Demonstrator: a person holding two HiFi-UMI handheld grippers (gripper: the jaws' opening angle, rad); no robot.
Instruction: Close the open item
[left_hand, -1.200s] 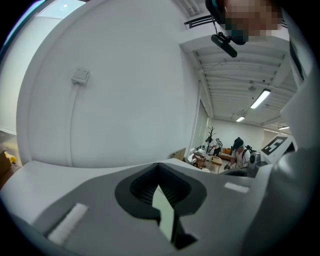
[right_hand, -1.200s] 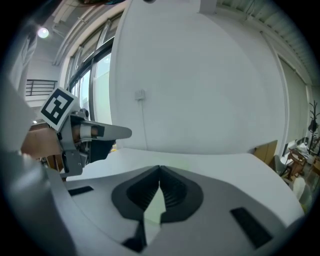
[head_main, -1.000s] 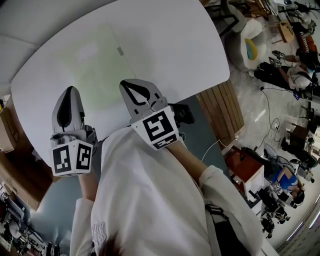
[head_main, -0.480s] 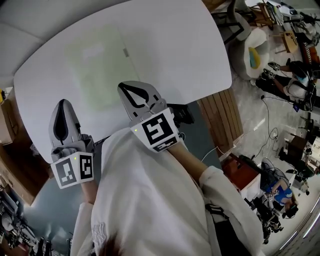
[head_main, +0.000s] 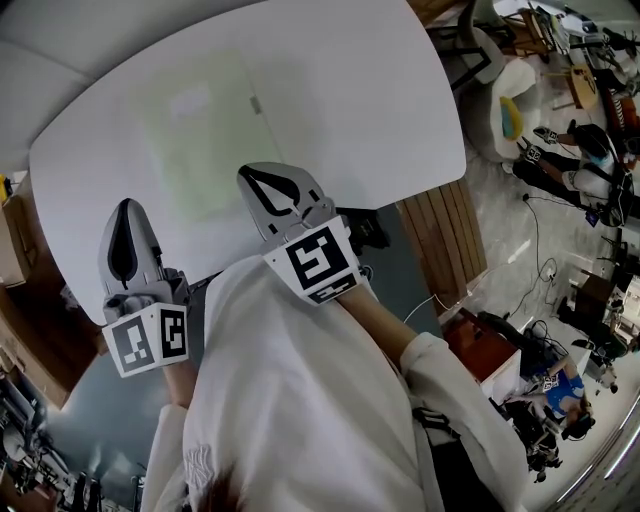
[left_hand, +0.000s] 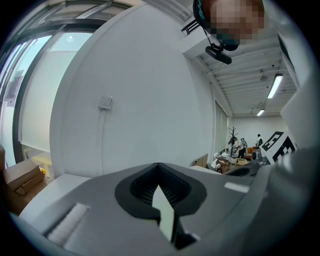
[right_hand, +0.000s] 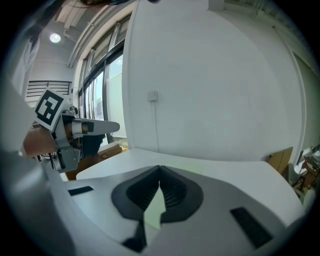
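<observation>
The person's white sleeves fill the lower part of the head view. Each forearm ends in a marker cube, the left marker cube and the right marker cube.

Just ahead of the cubes, the left hand-held gripper reaches over the near edge of the white counter. The right hand-held gripper lies beside it, apart from it and a little further in over the counter. Each gripper's own view shows its jaws drawn together with the tips meeting and nothing between them.

Beyond the tips, the white surface carries only a faint pale-green patch. None of the views shows which thing is the open item or where it is.

In the gripper views, a white wall rises behind the counter. It bears a small square fitting with a thin line running down from it. A cardboard box sits low at the counter's left, and a wooden slatted panel stands against its right side.

Farther off to the right is a floor strewn with cables and gear. At the far end of the room there are ceiling strip lights.
</observation>
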